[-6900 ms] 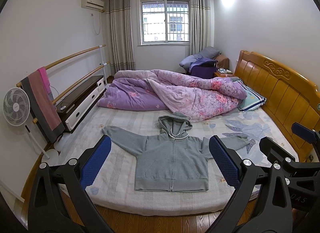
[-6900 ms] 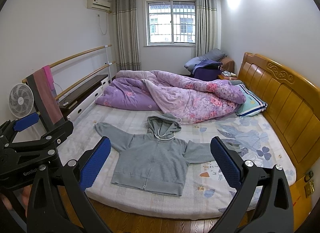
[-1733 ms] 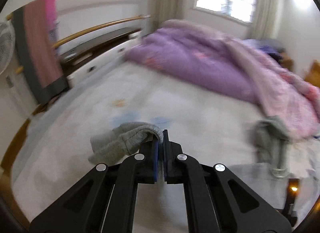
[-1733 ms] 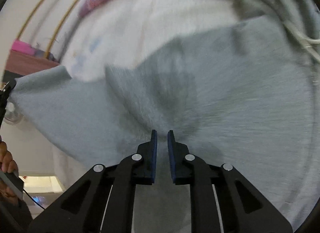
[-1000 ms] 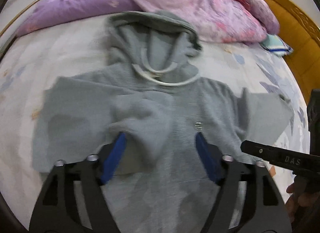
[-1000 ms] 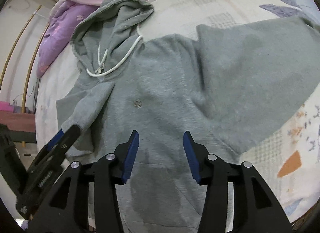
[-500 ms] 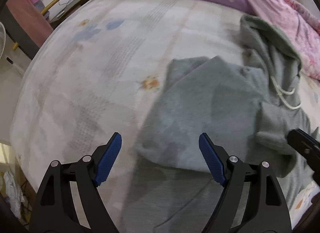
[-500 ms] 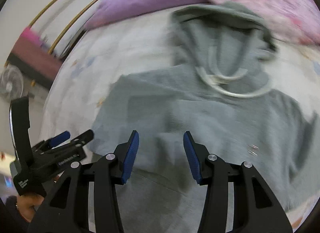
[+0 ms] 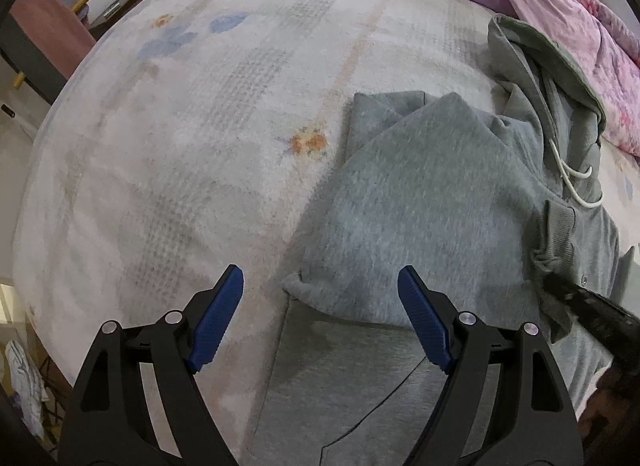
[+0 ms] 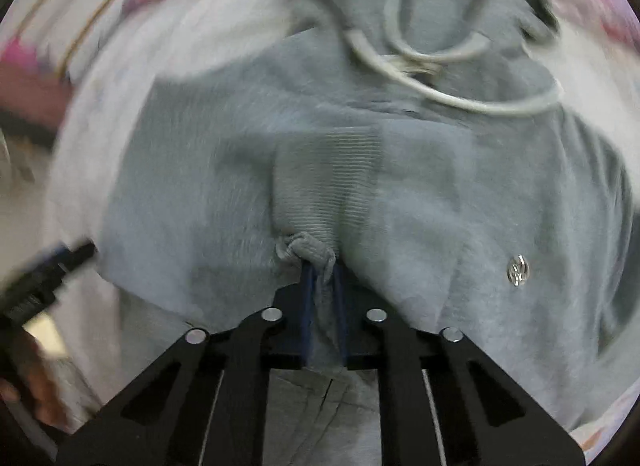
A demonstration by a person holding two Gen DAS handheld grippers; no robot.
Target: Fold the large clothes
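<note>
Lying flat on the pale patterned bedsheet (image 9: 192, 153), the grey hoodie (image 9: 432, 201) is showing one sleeve folded in across its chest. The right gripper (image 10: 322, 286) has just been closing, and its blue pads are now pinching the ribbed cuff (image 10: 324, 185) of that sleeve. The left gripper (image 9: 320, 318) is hovering with jaws wide apart, the folded sleeve's lower corner lying between them, untouched.
</note>
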